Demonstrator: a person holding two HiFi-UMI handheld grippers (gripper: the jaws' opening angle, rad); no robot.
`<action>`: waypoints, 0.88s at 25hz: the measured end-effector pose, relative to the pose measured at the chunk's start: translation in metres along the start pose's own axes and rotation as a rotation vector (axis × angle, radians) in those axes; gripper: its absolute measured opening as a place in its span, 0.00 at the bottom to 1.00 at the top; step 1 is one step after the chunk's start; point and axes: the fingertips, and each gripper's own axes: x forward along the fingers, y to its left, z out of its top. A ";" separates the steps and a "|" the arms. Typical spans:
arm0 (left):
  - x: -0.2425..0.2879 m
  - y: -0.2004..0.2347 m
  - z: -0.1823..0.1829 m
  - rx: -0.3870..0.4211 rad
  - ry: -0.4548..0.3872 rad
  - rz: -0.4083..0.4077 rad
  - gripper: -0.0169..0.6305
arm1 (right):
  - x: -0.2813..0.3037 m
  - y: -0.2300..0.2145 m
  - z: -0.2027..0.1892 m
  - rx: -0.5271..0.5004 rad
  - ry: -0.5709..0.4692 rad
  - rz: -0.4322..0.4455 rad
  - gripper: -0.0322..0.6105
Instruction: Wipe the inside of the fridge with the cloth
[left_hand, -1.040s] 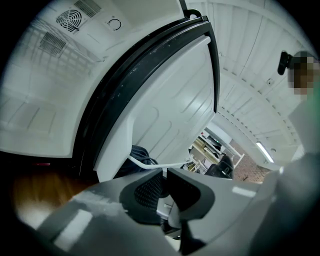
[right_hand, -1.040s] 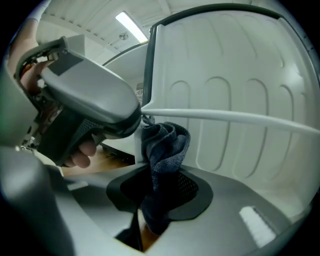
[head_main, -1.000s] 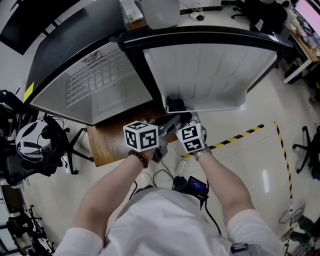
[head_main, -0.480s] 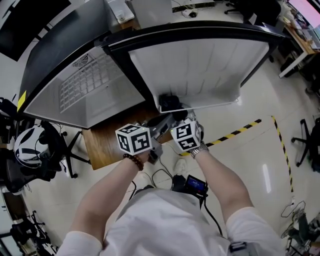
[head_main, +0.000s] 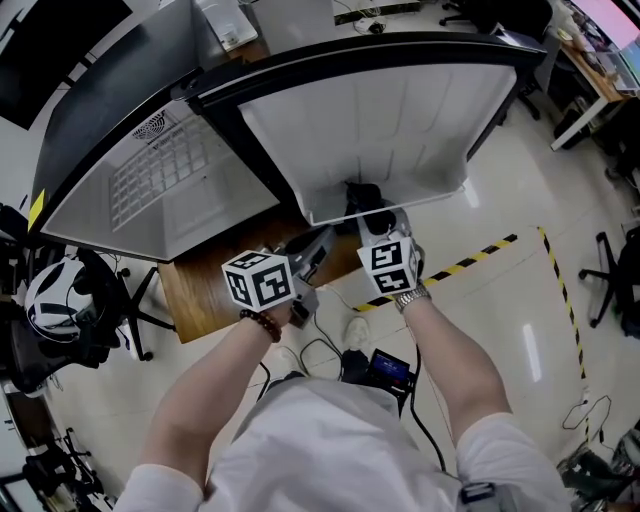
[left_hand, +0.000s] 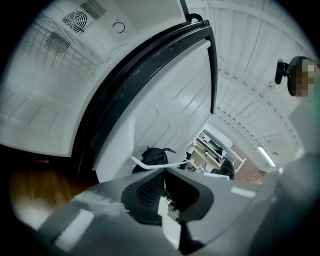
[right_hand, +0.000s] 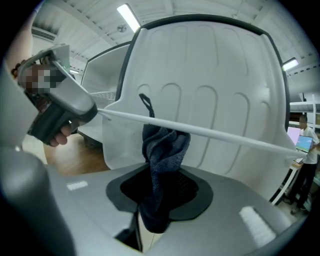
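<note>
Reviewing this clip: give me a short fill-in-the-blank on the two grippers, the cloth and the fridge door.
1. The right hand-held gripper is ___ on the cloth.
2. The left hand-held gripper, jaws together, holds ___.
3. The fridge door stands ___.
Missing words: shut; nothing; open.

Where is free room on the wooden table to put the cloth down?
Free: the bare wooden table strip in front of the fridge, left of the left tool. Crowded: the door rail, where the right tool holds the cloth.
</note>
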 end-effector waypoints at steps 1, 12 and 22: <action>0.000 0.000 0.000 0.000 -0.001 0.000 0.05 | -0.002 -0.008 -0.001 0.002 0.001 -0.014 0.21; 0.004 -0.003 0.002 0.004 -0.012 0.008 0.05 | -0.030 -0.102 -0.024 0.040 0.049 -0.173 0.22; 0.003 -0.004 0.010 0.005 -0.041 0.021 0.04 | -0.047 -0.151 -0.036 0.088 0.075 -0.272 0.22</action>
